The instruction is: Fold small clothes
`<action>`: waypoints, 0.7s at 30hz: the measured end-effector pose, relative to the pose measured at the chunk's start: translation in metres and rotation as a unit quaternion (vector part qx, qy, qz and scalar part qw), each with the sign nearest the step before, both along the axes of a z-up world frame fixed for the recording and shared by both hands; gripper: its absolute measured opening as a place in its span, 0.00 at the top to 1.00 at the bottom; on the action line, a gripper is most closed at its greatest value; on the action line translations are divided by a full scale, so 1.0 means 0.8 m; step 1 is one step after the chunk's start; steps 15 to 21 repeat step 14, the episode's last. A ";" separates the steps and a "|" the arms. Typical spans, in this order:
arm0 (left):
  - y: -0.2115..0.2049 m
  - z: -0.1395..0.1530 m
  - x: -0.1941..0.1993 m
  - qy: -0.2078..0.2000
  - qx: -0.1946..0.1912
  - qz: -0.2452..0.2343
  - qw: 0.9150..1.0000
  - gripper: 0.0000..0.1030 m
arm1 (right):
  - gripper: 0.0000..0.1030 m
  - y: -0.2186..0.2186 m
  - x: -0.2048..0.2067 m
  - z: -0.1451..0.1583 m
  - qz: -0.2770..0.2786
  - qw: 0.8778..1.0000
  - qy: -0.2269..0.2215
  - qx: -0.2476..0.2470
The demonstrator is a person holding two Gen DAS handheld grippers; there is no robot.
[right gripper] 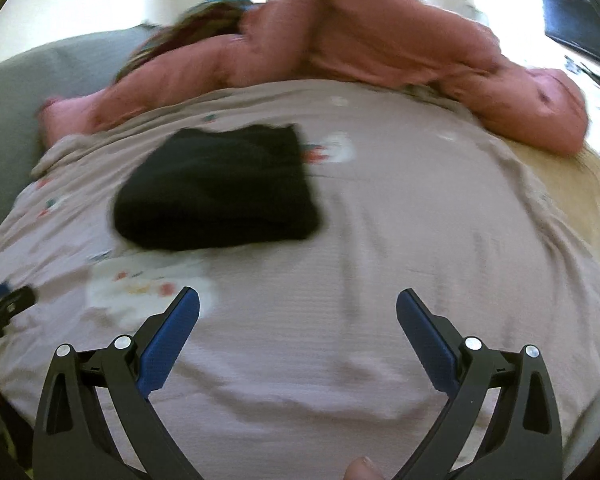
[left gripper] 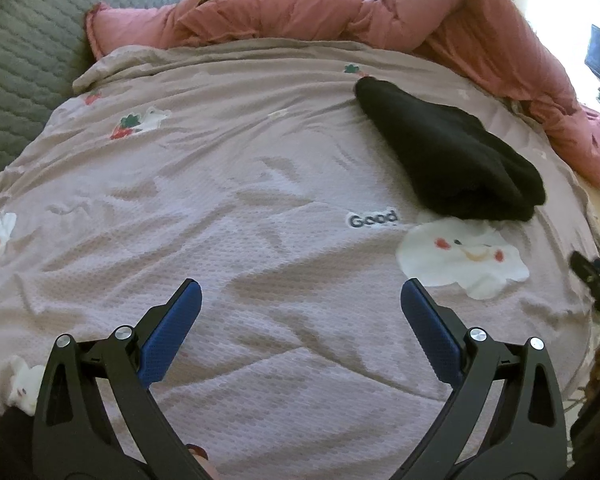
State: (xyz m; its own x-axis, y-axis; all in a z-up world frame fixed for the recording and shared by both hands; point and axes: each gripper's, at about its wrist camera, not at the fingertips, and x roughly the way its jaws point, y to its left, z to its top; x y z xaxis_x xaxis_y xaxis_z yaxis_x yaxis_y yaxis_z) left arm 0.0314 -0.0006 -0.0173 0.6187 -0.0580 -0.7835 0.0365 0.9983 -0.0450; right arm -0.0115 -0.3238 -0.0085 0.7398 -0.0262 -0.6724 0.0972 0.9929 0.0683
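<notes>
A black folded garment (left gripper: 452,156) lies on the mauve bed cover (left gripper: 240,220), far right in the left wrist view, above a white cartoon print. In the blurred right wrist view the same black garment (right gripper: 220,188) lies left of centre. My left gripper (left gripper: 300,296) is open over bare cover, well short and left of the garment, with nothing between its blue pads (left gripper: 172,332). My right gripper (right gripper: 298,304) is open too, nearer than the garment and to its right, holding nothing. The other gripper's tip (left gripper: 596,280) shows at the right edge.
A rumpled pink quilt (left gripper: 340,12) runs along the far side of the bed and down the right. A grey quilted surface (left gripper: 24,60) lies at the left. The cover (right gripper: 380,240) carries printed patches and the word "Good" (left gripper: 374,219). A fingertip (right gripper: 362,468) shows at the bottom.
</notes>
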 end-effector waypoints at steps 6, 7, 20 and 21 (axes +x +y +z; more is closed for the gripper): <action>0.064 0.019 0.029 -0.015 0.008 0.048 0.999 0.09 | 0.05 -0.154 -0.042 0.001 -0.226 0.974 0.011 0.003; 0.086 0.024 0.037 -0.017 0.011 0.066 0.998 0.09 | 0.05 -0.175 -0.050 0.001 -0.255 0.967 0.012 -0.002; 0.288 0.030 0.094 -0.001 0.053 0.237 0.970 0.09 | 0.05 -0.387 -0.196 -0.024 -0.522 0.845 0.050 -0.102; 0.288 0.030 0.094 -0.001 0.053 0.237 0.970 0.09 | 0.05 -0.387 -0.196 -0.024 -0.522 0.845 0.050 -0.102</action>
